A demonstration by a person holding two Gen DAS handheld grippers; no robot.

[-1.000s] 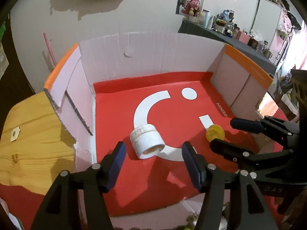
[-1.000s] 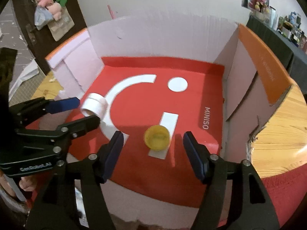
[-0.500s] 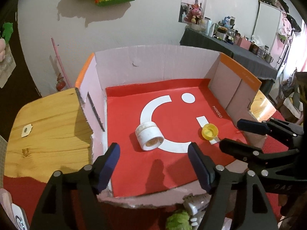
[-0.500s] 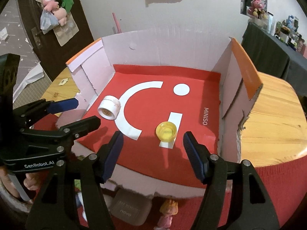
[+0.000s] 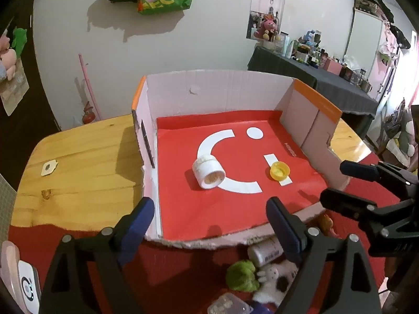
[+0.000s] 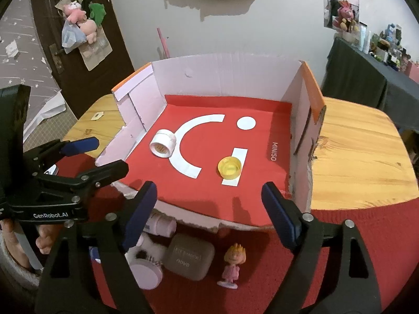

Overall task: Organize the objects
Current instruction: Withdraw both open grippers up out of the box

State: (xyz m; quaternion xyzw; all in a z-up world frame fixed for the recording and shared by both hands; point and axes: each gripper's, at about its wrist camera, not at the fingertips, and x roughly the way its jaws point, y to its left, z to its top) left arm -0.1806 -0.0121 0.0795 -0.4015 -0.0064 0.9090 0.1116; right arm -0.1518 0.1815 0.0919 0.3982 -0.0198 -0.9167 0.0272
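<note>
An open cardboard box [image 5: 217,91] with a red floor holds a white jar [image 5: 208,171] lying on its side and a yellow cap [image 5: 279,170]. My left gripper [image 5: 209,217] hangs over the box's torn near edge. Its jaws are opening and nothing is between them. The right gripper [image 6: 209,198] is in front of the box [image 6: 230,78] and is also opening, empty. It is well short of the cap [image 6: 229,167] and the jar [image 6: 163,143]. Each gripper shows in the other's view: right gripper [image 5: 345,183], left gripper [image 6: 99,157].
The box stands on a wooden table [image 5: 78,162] partly covered by a red cloth [image 5: 170,274]. On the cloth below the grippers lie a green plush [image 5: 242,274], a white bottle [image 5: 264,251], a grey case [image 6: 189,259], a small figurine [image 6: 231,264] and a white lid [image 6: 145,274].
Both grippers have drawn back and up from inside the box to its near edge, and their jaws have widened. The jar and the cap stay on the box floor.
</note>
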